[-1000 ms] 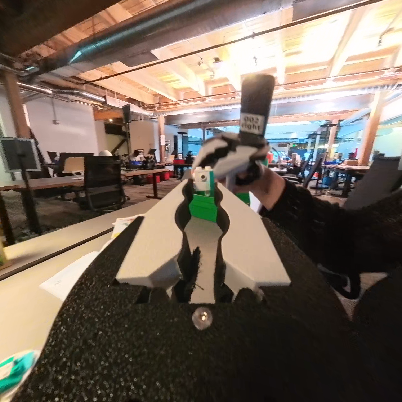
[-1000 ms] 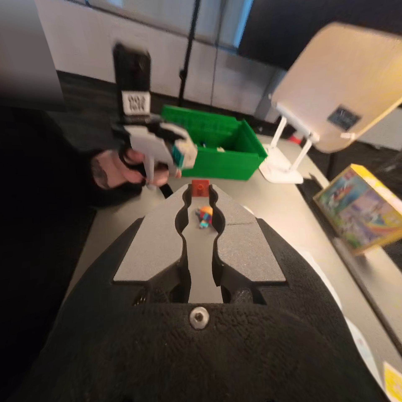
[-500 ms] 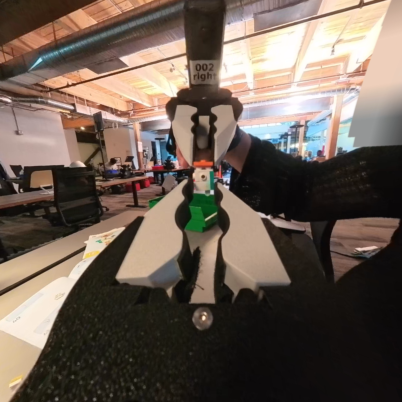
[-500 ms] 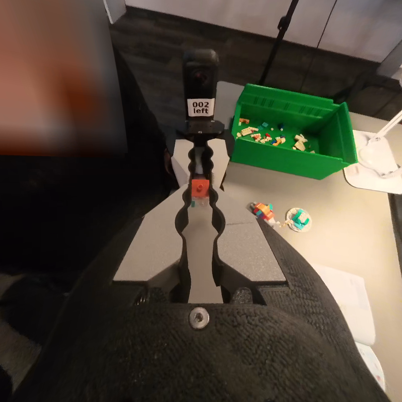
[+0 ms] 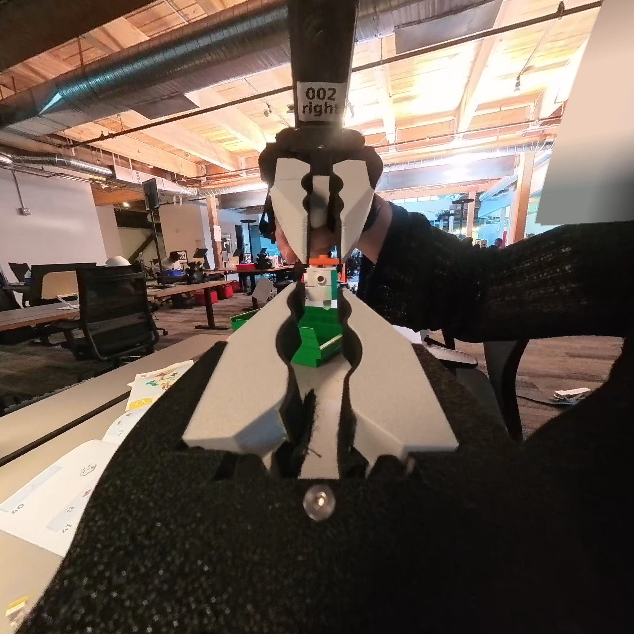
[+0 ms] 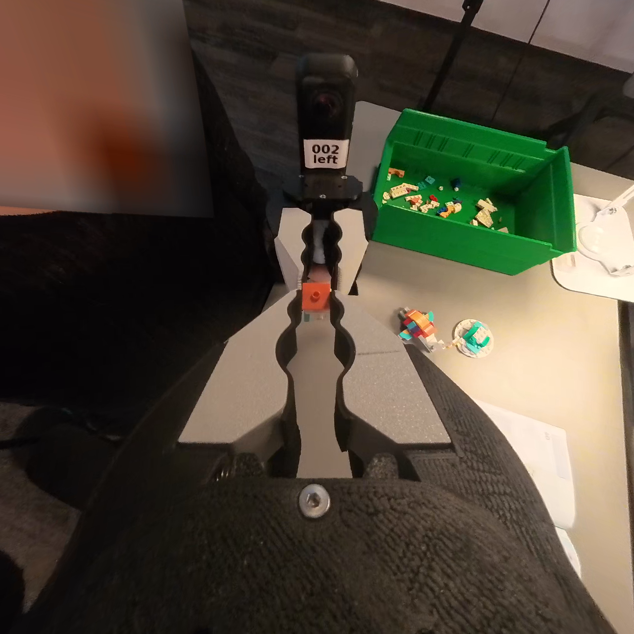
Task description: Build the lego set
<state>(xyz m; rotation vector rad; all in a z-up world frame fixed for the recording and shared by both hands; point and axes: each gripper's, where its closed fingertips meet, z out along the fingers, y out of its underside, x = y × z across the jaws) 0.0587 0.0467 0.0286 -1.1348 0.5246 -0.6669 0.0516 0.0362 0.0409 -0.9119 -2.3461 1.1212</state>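
My left gripper (image 5: 319, 290) is shut on a small white and teal lego piece (image 5: 320, 286) and holds it up in the air. My right gripper (image 6: 315, 298) is shut on a small orange brick (image 6: 315, 296), which also shows in the left wrist view (image 5: 321, 260). The two grippers meet tip to tip, and the orange brick sits right on top of the white and teal piece. The right gripper (image 5: 322, 262) comes down from above in the left wrist view. The left gripper (image 6: 317, 279) faces mine in the right wrist view.
A green bin (image 6: 535, 240) with several loose bricks stands on the beige table (image 6: 514, 360). A small colourful lego model (image 6: 417, 324) and a white round plate with teal bricks (image 6: 472, 338) lie near it. Instruction sheets (image 5: 61, 487) lie at the left. A white stand base (image 6: 597, 271) is at the right. Only a small space, under 4 cm, lies between the two pairs of fingers.
The two grippers have come together tip to tip. The right gripper swung over the left one and brought the orange brick down onto the white and teal piece.
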